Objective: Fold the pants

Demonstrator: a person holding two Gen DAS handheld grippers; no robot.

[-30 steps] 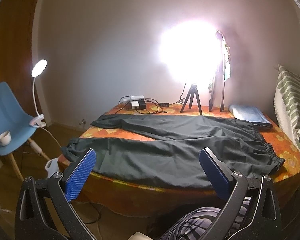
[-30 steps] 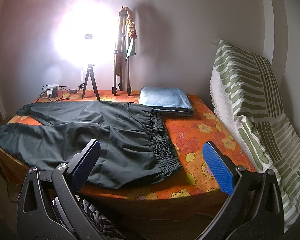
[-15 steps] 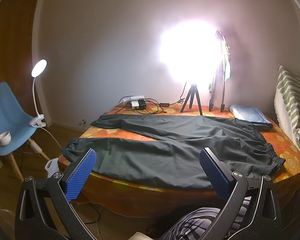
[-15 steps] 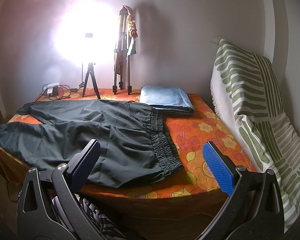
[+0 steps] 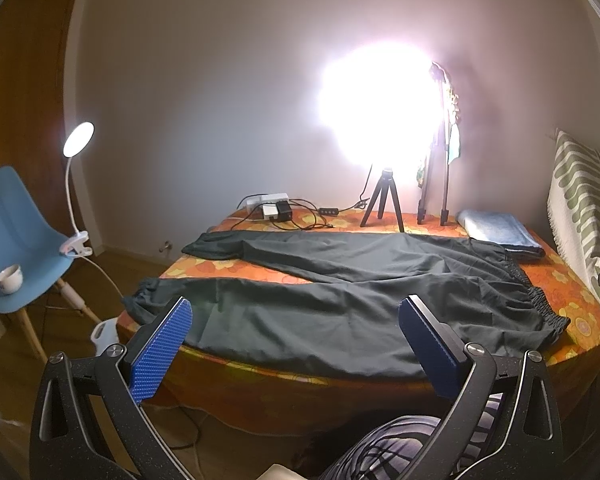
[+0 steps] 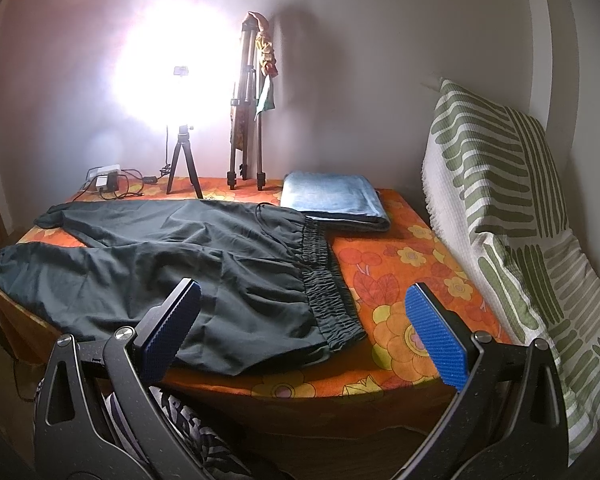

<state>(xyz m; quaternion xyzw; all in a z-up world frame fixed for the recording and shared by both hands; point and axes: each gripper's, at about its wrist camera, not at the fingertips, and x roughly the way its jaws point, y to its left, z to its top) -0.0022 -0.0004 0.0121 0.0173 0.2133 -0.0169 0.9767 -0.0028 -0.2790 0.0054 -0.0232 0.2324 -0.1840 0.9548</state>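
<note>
Dark green pants lie spread flat on an orange flowered table, legs pointing left, elastic waistband at the right. Both legs are apart, the near one along the front edge. My left gripper hovers open in front of the near leg, off the table's front edge, holding nothing. My right gripper is open too, held before the waistband's near corner, with nothing between its blue pads.
A folded blue cloth lies at the back right. A bright lamp on a small tripod, a taller tripod, a power strip with cables line the back. A striped cushion stands right; a blue chair with a cup left.
Both grippers have drifted only slightly; the views barely shift. The pants lie as before and both grippers stay open.
</note>
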